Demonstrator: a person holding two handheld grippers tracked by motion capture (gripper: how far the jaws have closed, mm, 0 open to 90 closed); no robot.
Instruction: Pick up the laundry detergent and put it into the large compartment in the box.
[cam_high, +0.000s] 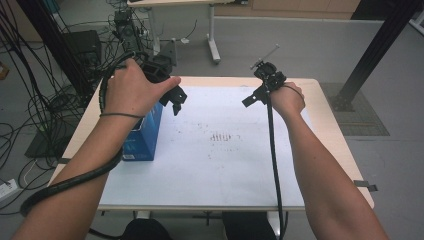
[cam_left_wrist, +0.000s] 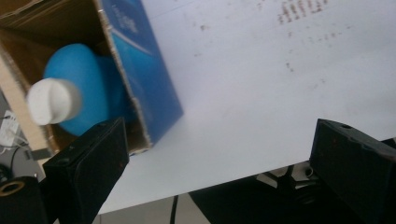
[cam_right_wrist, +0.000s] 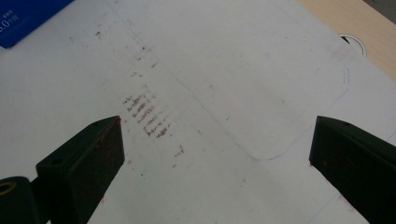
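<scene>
On the white-covered tabletop (cam_high: 210, 170), the blue box (cam_high: 142, 137) stands open at the left edge, a blue bottle (cam_left_wrist: 77, 88) with a white cap inside. Beyond it, the left tongs (cam_high: 175, 100) hang wide and empty just beside the box; the right tongs (cam_high: 252, 98), also wide, hold nothing

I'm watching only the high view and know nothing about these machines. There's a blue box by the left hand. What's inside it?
Observer: The left gripper view looks into the open blue box: a blue bottle with a white cap sits inside.
Operator: Is the left tool gripping that bottle?
Observer: No. The left tool stands open with nothing between its black jaws, off to the side of the box.
Operator: And the right one?
Observer: The right tool is open too, over the white sheet, where a thin pencilled outline with a rounded corner is drawn.
</scene>
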